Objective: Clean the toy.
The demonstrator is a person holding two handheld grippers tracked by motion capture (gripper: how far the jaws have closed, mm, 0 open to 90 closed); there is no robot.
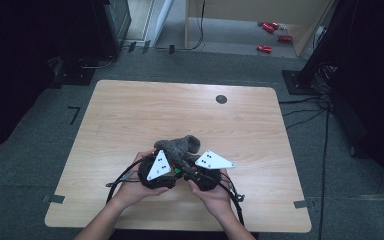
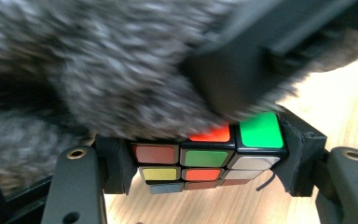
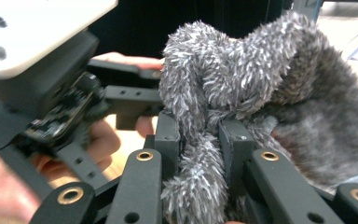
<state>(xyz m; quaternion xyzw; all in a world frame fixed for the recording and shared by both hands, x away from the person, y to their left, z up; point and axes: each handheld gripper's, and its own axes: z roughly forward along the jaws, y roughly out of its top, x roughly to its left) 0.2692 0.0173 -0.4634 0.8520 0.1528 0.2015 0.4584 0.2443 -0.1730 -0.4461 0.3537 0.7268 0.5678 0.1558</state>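
Observation:
A colourful puzzle cube (image 2: 207,156) is clamped between the pads of my left gripper (image 2: 207,161), whose jaws press on its two sides just above the wooden table (image 1: 130,120). A fuzzy grey cloth (image 3: 242,93) drapes over the cube's top and is pinched in my right gripper (image 3: 199,140), its jaws shut on a fold of the fabric. In the high view both grippers meet near the table's front middle, left gripper (image 1: 166,170) beside right gripper (image 1: 192,167), with the grey cloth (image 1: 179,146) bunched just beyond them.
A small dark round disc (image 1: 221,99) lies at the table's far right. Black cables (image 1: 122,177) trail from the grippers toward the front edge. Red objects (image 1: 270,27) lie on the floor beyond the table, with dark stands at both sides.

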